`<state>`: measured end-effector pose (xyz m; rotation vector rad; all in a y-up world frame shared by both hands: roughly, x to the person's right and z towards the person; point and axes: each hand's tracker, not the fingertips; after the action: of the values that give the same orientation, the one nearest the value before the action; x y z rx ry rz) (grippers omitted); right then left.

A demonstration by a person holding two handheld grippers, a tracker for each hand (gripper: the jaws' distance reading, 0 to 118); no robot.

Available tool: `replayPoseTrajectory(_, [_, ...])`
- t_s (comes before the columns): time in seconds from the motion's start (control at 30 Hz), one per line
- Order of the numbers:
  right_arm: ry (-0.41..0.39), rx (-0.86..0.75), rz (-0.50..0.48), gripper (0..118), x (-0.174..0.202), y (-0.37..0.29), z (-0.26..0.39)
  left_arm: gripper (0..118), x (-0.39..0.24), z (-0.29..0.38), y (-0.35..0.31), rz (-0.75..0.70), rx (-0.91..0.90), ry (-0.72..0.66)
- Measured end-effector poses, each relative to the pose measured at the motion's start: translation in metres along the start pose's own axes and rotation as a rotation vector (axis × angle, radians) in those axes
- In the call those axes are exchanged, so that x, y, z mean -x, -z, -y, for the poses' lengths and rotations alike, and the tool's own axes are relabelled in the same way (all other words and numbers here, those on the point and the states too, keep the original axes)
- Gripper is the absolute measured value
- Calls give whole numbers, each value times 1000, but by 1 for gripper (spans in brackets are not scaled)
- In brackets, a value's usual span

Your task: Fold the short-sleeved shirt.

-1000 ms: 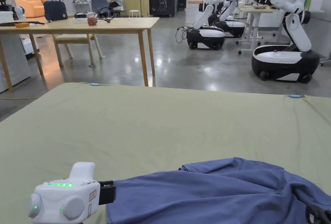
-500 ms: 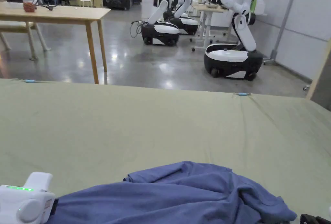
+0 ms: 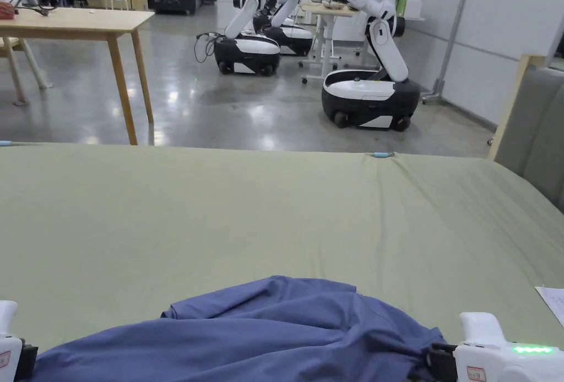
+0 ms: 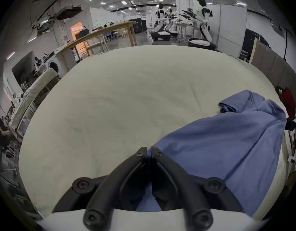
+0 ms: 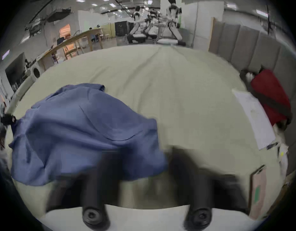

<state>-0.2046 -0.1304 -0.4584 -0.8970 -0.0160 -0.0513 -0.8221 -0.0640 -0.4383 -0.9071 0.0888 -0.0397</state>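
The left claw sits low over the green sheet, its jaws pinched together on the edge of the blue shirt, which spreads away to its right. The right claw, level and blurred, has its jaws spread apart, with the shirt's other end draped over its left jaw.

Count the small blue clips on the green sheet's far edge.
2: one small blue clip right of middle on the green sheet's far edge, one at the head view's left border. Others may lie out of frame.
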Motion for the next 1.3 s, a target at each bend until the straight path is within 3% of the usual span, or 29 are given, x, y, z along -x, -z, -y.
replayPoseTrajectory(0.07, [36, 5, -60, 9, -3, 1, 1, 2, 1, -2, 0, -15, -16, 1])
replayPoseTrajectory(0.13, [15, -80, -36, 9, -4, -16, 1, 2, 0, 1, -3, -26, -21, 1])
replayPoseTrajectory(0.27, [52, -210, -54, 9, 0, -72, -12, 2, 4, -8, -28, -66, -103, 7])
replayPoseTrajectory(0.37, [-35, -286, -33, 9, 11, -121, -40, 2, 10, -30, -62, -67, -183, 23])
replayPoseTrajectory(0.47, [-64, -375, -19, 9, 20, -171, -74, 2, 17, -60, -103, -61, -249, 51])
replayPoseTrajectory(0.63, [-30, -528, 1, 9, 28, -255, -131, 2, 33, -114, -170, -76, -396, 56])
replayPoseTrajectory(0.97, [76, -770, 93, 9, 5, -366, -248, 2, 41, -234, -261, -48, -668, -31])
replayPoseTrajectory(1.13, [94, -809, 100, 9, -1, -375, -271, 2, 41, -274, -271, -42, -706, -52])
replayPoseTrajectory(1.3, [86, -758, 104, 9, -1, -322, -263, 2, 35, -269, -224, -44, -662, -57])
